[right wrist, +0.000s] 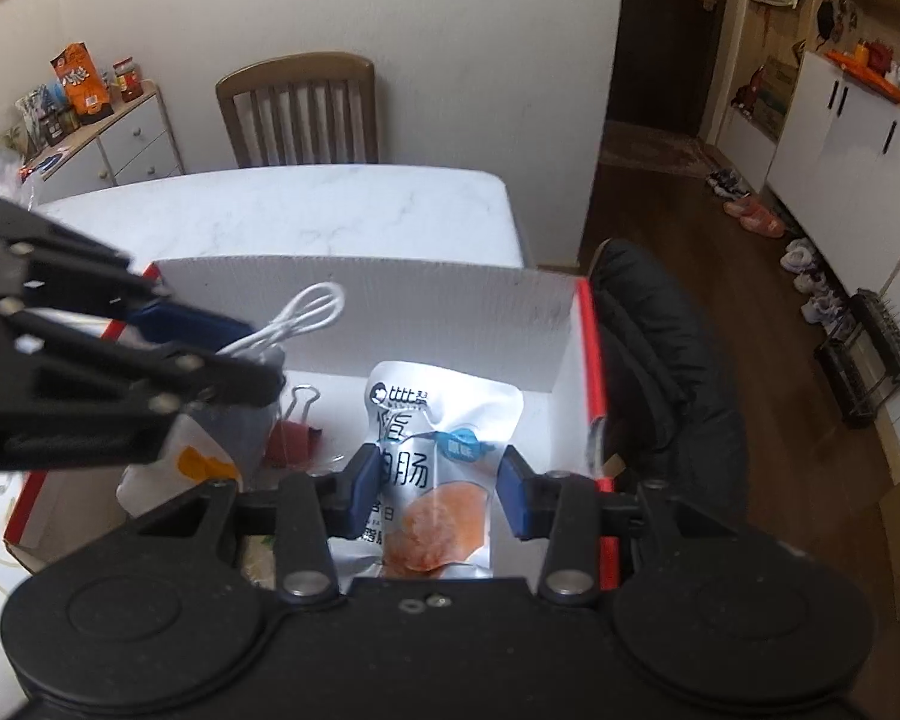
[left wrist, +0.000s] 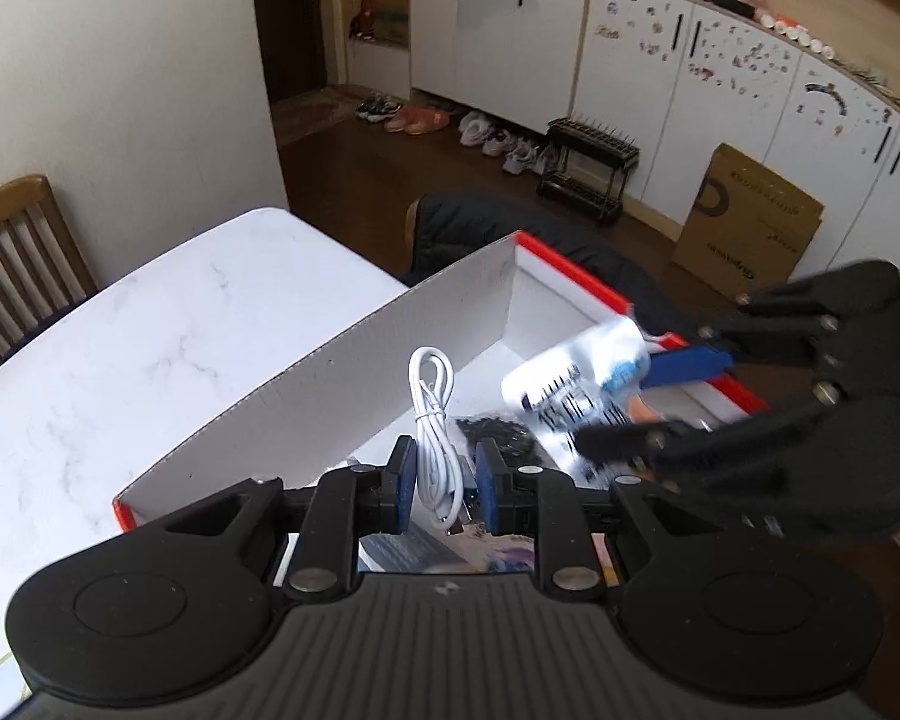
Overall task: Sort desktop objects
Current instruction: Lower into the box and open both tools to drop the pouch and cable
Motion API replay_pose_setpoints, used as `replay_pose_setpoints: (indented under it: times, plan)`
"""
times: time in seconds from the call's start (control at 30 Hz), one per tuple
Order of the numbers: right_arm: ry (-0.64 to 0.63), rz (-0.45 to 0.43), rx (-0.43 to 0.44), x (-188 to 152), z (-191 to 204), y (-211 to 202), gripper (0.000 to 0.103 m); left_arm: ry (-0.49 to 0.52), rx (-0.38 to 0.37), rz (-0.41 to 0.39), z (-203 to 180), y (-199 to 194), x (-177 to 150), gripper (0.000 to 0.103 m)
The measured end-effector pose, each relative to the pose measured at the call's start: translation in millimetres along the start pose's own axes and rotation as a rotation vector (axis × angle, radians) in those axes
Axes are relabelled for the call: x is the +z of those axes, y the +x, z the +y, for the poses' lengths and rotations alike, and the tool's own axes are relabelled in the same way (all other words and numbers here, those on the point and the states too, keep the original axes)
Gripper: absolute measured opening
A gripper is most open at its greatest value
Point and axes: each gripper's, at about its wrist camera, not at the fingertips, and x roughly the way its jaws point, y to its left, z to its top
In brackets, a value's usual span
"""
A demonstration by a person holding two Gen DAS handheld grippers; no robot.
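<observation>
Resting on the marble table point(left wrist: 120, 330), a red-edged cardboard box point(right wrist: 360, 306) is seen; above it a sausage packet point(right wrist: 432, 468) is clamped by the right gripper point(right wrist: 438, 486), a coiled white cable point(left wrist: 432, 420) pinched by the left gripper point(left wrist: 447, 480).

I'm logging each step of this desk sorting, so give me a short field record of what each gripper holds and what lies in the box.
left gripper: shut on a coiled white USB cable, above the box
right gripper: shut on a silver snack pouch with an orange picture, above the box
container: white cardboard box with a red rim on a white marble table
in box: red binder clip
</observation>
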Motion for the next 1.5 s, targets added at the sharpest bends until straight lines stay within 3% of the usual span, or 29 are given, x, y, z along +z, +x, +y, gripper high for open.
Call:
replay_pose_setpoints:
  times: [0.3,0.57,0.93,1.13,1.37,1.5]
  plan:
    - [0.002,0.064,0.019,-7.7,2.4,20.2,0.041,-0.075,-0.012,0.115,13.9,39.9,-6.5,0.020]
    - [-0.003,0.109,0.006,-12.7,3.4,36.8,0.041,-0.073,-0.024,0.155,12.9,53.6,-7.6,0.020]
    - [-0.002,0.130,-0.007,-14.5,2.5,45.1,0.042,-0.088,-0.024,0.143,13.8,53.2,-6.4,0.020]
    - [-0.012,0.113,0.002,-12.8,2.5,34.8,0.053,-0.128,-0.020,0.098,19.5,36.7,-6.8,0.020]
    - [-0.035,0.067,0.029,-11.4,6.6,10.4,0.055,-0.163,-0.019,0.029,20.5,7.4,-10.0,0.021]
    - [-0.041,0.026,0.052,-12.7,11.4,-6.0,0.071,-0.172,-0.025,0.000,18.9,-8.6,-15.8,0.021]
